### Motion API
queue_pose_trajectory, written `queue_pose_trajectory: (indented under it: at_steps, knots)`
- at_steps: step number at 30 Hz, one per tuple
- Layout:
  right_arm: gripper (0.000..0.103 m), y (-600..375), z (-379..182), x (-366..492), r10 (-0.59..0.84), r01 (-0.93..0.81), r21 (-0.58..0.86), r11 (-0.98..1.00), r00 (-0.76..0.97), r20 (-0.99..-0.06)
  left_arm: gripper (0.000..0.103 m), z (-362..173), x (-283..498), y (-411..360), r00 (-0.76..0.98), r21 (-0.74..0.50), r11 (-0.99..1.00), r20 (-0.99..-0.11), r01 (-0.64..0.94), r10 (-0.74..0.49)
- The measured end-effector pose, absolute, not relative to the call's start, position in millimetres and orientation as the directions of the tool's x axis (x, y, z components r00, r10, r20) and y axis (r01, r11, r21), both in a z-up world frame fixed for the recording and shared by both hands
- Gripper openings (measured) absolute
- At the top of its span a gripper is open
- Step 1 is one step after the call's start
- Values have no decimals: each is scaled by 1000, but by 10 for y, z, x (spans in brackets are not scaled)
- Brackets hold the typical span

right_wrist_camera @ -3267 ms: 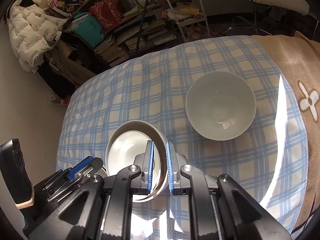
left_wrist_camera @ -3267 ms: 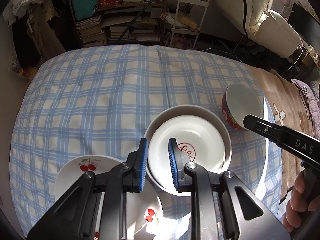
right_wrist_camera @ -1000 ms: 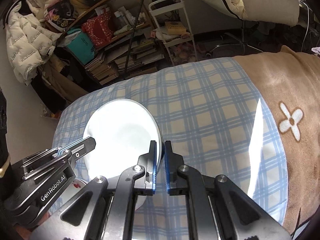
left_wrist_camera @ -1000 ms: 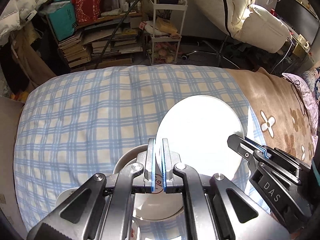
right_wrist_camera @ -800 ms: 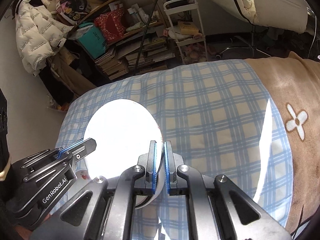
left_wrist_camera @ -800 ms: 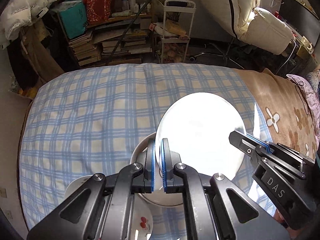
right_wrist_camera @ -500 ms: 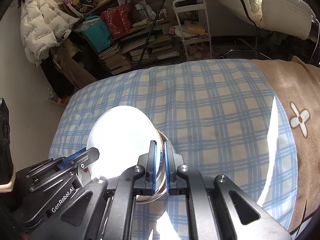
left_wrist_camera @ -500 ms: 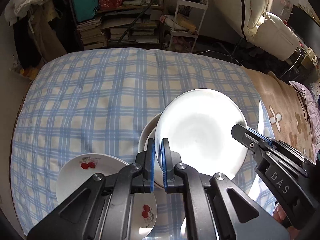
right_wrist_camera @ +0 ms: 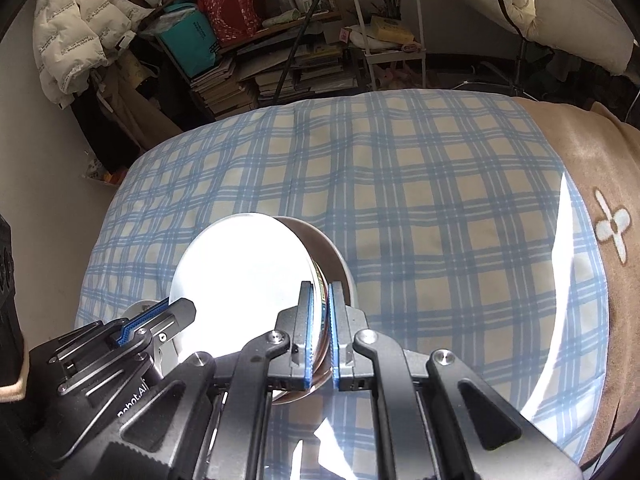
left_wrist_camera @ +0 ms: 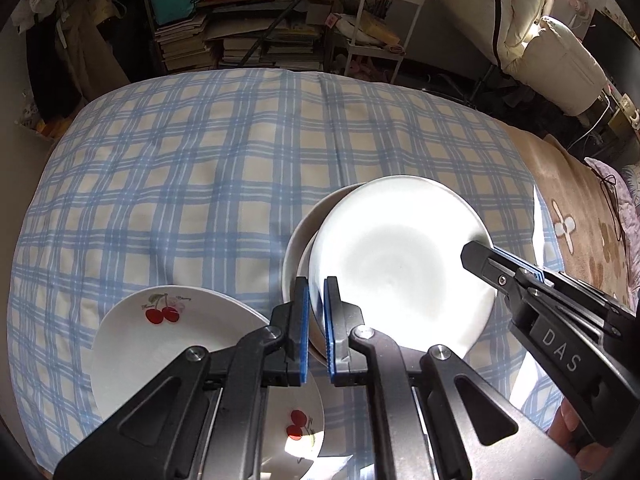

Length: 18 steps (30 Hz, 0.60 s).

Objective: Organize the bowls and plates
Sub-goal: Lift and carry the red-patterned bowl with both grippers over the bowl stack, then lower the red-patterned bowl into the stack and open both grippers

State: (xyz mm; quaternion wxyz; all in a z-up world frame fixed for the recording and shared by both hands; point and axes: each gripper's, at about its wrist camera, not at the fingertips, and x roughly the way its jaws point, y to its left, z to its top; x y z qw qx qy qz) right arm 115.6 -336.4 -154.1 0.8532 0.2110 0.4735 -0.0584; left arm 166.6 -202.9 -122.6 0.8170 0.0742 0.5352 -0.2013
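A white bowl with a red patterned outside [left_wrist_camera: 400, 264] sits tilted on a larger white plate [left_wrist_camera: 298, 236] on the blue plaid cloth. My left gripper [left_wrist_camera: 316, 320] is slightly open at the bowl's near rim, with the rim between its pads. My right gripper [right_wrist_camera: 319, 328] is slightly open around the bowl's opposite rim [right_wrist_camera: 320, 280]; its tip shows in the left wrist view [left_wrist_camera: 480, 256]. A cherry-print plate [left_wrist_camera: 160, 332] lies at the front left, and another cherry plate [left_wrist_camera: 296, 428] lies under my left gripper.
The plaid cloth [left_wrist_camera: 200, 168] covers a soft surface, with a brown flower blanket [left_wrist_camera: 580, 220] to the right. Shelves of books [left_wrist_camera: 240, 36] and a white cart [left_wrist_camera: 384, 24] stand beyond the far edge. A white jacket [right_wrist_camera: 76, 28] hangs at the left.
Both grippers carried the bowl down and left onto the larger white plate. Both pairs of pads have loosened a little from the rim.
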Motion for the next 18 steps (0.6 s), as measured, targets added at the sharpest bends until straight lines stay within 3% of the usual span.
queue_pose_trajectory:
  at_steps: [18]
  knots:
    - [10,-3431,-1485,1157,132,274,341,899,573,-809,12,-1165,1715,-2034,401,-44,894,-883,445,-243]
